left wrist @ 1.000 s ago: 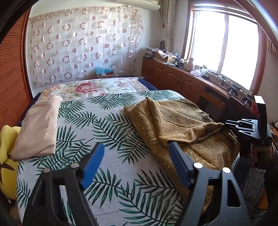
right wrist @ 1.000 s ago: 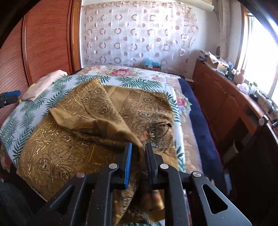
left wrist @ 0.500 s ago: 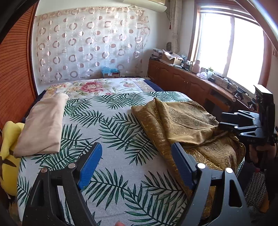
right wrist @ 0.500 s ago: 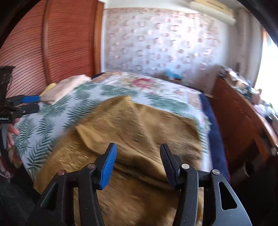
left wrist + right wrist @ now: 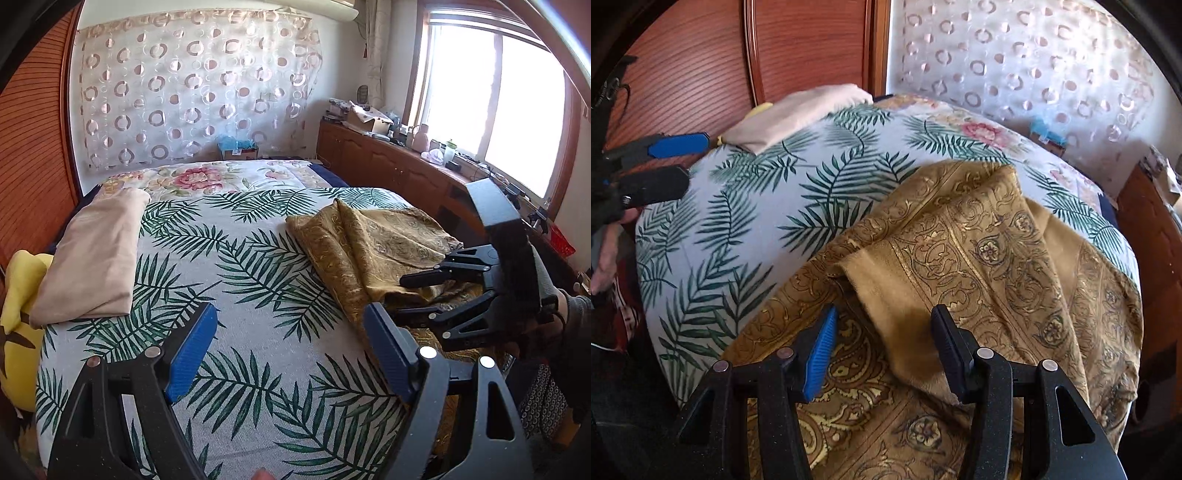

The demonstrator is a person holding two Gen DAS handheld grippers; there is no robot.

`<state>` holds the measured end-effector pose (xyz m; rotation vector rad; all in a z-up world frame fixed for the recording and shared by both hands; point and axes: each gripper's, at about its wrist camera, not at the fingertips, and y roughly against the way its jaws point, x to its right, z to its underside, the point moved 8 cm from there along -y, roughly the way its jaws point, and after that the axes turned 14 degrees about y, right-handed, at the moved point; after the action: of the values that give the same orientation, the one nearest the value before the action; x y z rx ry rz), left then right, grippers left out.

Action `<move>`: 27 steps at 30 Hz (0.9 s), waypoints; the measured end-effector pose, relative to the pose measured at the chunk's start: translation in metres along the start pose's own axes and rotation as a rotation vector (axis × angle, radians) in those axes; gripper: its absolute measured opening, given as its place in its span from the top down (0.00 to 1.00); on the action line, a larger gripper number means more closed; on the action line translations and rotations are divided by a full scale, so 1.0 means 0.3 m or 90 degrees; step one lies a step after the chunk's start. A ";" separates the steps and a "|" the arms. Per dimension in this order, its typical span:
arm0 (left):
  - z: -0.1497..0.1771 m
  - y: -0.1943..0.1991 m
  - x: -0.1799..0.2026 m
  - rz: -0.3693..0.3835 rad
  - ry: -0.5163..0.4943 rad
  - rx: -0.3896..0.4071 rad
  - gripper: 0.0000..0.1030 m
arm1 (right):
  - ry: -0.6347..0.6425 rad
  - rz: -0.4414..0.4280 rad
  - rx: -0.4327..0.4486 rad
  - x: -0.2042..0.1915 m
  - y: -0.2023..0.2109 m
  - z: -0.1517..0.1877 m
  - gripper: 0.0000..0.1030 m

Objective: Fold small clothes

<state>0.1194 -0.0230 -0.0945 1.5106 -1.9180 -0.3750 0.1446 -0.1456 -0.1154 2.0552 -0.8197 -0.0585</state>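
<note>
Left claw (image 5: 284, 354) hovering wide and empty over the palm-print bedspread (image 5: 229, 280), right claw (image 5: 882, 350) now parted after letting go of the gold paisley cloth (image 5: 979, 258), left rumpled at the bed's right edge, probably awaiting a fresh grip for folding.

Left claw (image 5: 286, 354) gapes above palm-leaf bedspread (image 5: 240, 266), gold cloth (image 5: 369, 251) crumpled right.

Gold paisley cloth (image 5: 979, 258) is rumpled on the palm-print bedspread, one flap folded over itself; it's draped over the bed's edge. Folded beige cloth (image 5: 92, 254) sits flat at about 10 o'clock from it.
</note>
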 end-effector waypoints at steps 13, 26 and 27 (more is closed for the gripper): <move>0.020 -0.010 0.015 0.011 0.001 -0.012 0.20 | -0.076 0.069 0.080 0.238 0.093 0.001 0.96; 0.049 -0.030 0.033 0.015 0.001 -0.028 0.20 | -0.224 0.297 0.010 0.733 0.122 0.116 0.95; 0.050 -0.031 0.034 0.015 0.001 -0.028 0.20 | -0.228 0.299 -0.002 0.748 0.105 0.126 0.94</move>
<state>0.1154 -0.0378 -0.1080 1.4586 -1.9123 -0.4036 0.2903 -0.3133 -0.0563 1.8230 -1.5030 -0.1697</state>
